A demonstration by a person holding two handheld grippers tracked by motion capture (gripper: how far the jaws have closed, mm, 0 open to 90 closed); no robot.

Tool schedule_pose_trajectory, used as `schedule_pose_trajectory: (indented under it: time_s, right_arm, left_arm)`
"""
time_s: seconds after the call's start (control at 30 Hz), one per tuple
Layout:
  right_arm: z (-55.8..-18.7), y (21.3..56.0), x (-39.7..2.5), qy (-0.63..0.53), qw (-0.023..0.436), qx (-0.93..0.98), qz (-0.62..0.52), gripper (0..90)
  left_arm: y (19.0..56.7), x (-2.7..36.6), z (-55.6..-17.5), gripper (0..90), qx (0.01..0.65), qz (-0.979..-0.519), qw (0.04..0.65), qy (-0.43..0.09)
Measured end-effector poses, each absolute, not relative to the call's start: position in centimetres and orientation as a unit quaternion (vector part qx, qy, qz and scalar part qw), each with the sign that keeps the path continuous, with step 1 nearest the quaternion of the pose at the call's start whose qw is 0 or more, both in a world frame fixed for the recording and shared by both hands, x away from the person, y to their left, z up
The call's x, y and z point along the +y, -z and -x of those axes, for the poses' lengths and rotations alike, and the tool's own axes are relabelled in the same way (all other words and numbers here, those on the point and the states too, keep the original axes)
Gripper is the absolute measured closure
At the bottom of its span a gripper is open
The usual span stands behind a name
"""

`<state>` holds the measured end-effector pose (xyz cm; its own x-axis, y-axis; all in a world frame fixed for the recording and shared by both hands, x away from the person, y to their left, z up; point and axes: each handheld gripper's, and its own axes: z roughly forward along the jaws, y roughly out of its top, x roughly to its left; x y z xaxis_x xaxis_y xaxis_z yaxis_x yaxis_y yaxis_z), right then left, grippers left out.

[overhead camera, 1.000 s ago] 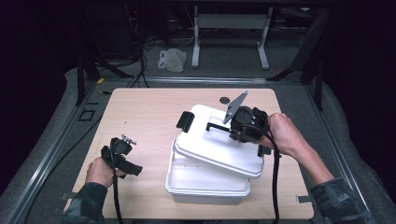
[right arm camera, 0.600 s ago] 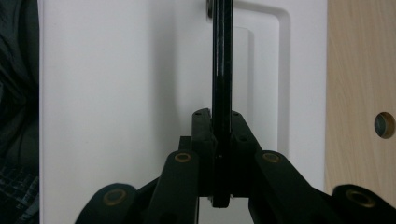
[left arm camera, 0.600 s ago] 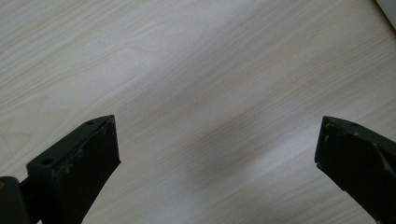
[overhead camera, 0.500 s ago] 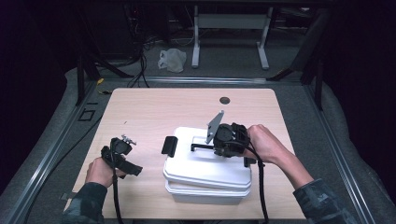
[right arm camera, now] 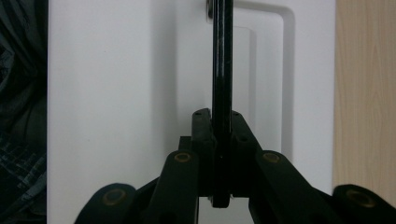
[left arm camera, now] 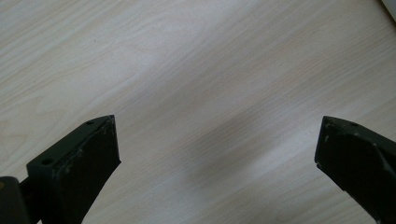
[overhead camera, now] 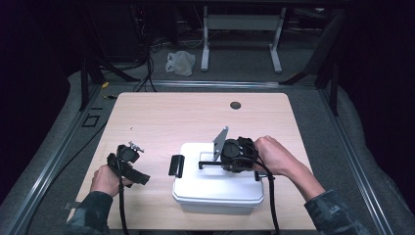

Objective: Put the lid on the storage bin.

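Note:
A white plastic box [overhead camera: 215, 205] stands on the near middle of the wooden table [overhead camera: 195, 122], with its white lid [overhead camera: 215, 185] lying flat on top. My right gripper [overhead camera: 218, 164] is over the lid, shut on the lid's thin black handle [overhead camera: 208, 164]. In the right gripper view the handle [right arm camera: 222, 70] runs straight up between the closed jaws of the right gripper [right arm camera: 221, 135], above the lid [right arm camera: 116, 93]. A black latch [overhead camera: 176, 165] sticks out at the box's left end. My left gripper [overhead camera: 129, 166] rests left of the box, open over bare wood [left arm camera: 217, 154].
A round cable hole [overhead camera: 235, 105] sits near the table's far edge. On the floor beyond lie a white plastic bag [overhead camera: 179, 63] and a stand's metal legs [overhead camera: 240, 44]. A sleeve [right arm camera: 18, 116] shows beside the box.
The right gripper has brought the tilted lid toward the person and down, so it now lies flat on the box. The left gripper has not moved.

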<state>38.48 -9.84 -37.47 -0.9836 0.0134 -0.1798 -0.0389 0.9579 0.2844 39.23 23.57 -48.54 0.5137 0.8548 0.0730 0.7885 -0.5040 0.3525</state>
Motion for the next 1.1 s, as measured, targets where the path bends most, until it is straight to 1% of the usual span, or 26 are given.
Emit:
schedule_pose_trajectory:
  time_s: [0.37, 0.4, 0.47, 0.53, 0.57, 0.6, 0.63, 0.67, 0.7, 0.77, 0.8, 0.87, 0.97, 1.0, 1.1]
  right_arm:
    - [-38.5, 38.1, -9.8, -0.148, 0.079, 0.986, -0.003, 84.3]
    - [-38.5, 38.1, -9.8, -0.146, 0.082, 0.986, -0.005, 83.0]
    - [-38.5, 38.0, -9.8, -0.148, 0.081, 0.986, -0.008, 75.6]
    - [-38.5, 37.8, -9.9, -0.151, 0.078, 0.985, -0.015, 70.9]
    - [-38.5, 37.7, -9.9, -0.153, 0.077, 0.985, -0.013, 65.6]
    - [-38.5, 37.7, -9.9, -0.153, 0.077, 0.985, -0.013, 65.6]
    - [-38.4, 37.5, -9.9, -0.154, 0.075, 0.985, -0.016, 56.5]
    - [-38.3, 37.4, -10.0, -0.155, 0.069, 0.985, -0.017, 53.3]
    - [-38.2, 37.3, -10.0, -0.158, 0.073, 0.985, -0.018, 48.6]
    - [-38.0, 37.1, -10.3, -0.165, 0.06, 0.984, -0.026, 39.5]
    - [-37.9, 36.9, -10.5, -0.171, 0.062, 0.983, -0.029, 35.0]
    - [-37.7, 36.6, -11.0, -0.173, 0.052, 0.982, -0.044, 28.4]
    - [-37.5, 35.9, -12.0, -0.186, 0.049, 0.979, -0.066, 17.1]
    - [-37.4, 35.7, -12.4, -0.188, 0.053, 0.978, -0.076, 14.1]
    - [-37.3, 35.2, -13.8, -0.196, 0.061, 0.974, -0.1, 10.2]
  left_arm:
    - [48.6, 23.4, -39.2, 0.0, 0.477, -0.86, 0.136, -0.119]
    - [48.6, 23.4, -39.2, 0.0, 0.477, -0.86, 0.136, -0.119]
    - [48.6, 23.4, -39.2, 0.0, 0.477, -0.86, 0.137, -0.119]
    - [48.6, 23.5, -39.2, 0.0, 0.477, -0.86, 0.137, -0.12]
    - [48.6, 23.5, -39.2, 0.0, 0.478, -0.86, 0.137, -0.118]
    - [48.6, 23.5, -39.2, 0.0, 0.478, -0.86, 0.137, -0.118]
    - [48.6, 23.5, -39.2, 0.0, 0.479, -0.859, 0.138, -0.118]
    - [48.6, 23.5, -39.2, 0.0, 0.478, -0.859, 0.138, -0.118]
    - [48.6, 23.5, -39.2, 0.0, 0.478, -0.859, 0.139, -0.118]
    - [48.6, 23.6, -39.2, 0.0, 0.479, -0.859, 0.139, -0.118]
    - [48.6, 23.6, -39.2, 0.0, 0.479, -0.858, 0.139, -0.118]
    - [48.6, 23.6, -39.2, 0.0, 0.481, -0.858, 0.14, -0.118]
    - [48.5, 23.6, -39.1, 0.0, 0.48, -0.858, 0.14, -0.118]
    - [48.5, 23.6, -39.1, 0.0, 0.48, -0.858, 0.14, -0.119]
    - [48.5, 23.6, -39.1, 0.0, 0.481, -0.857, 0.14, -0.118]
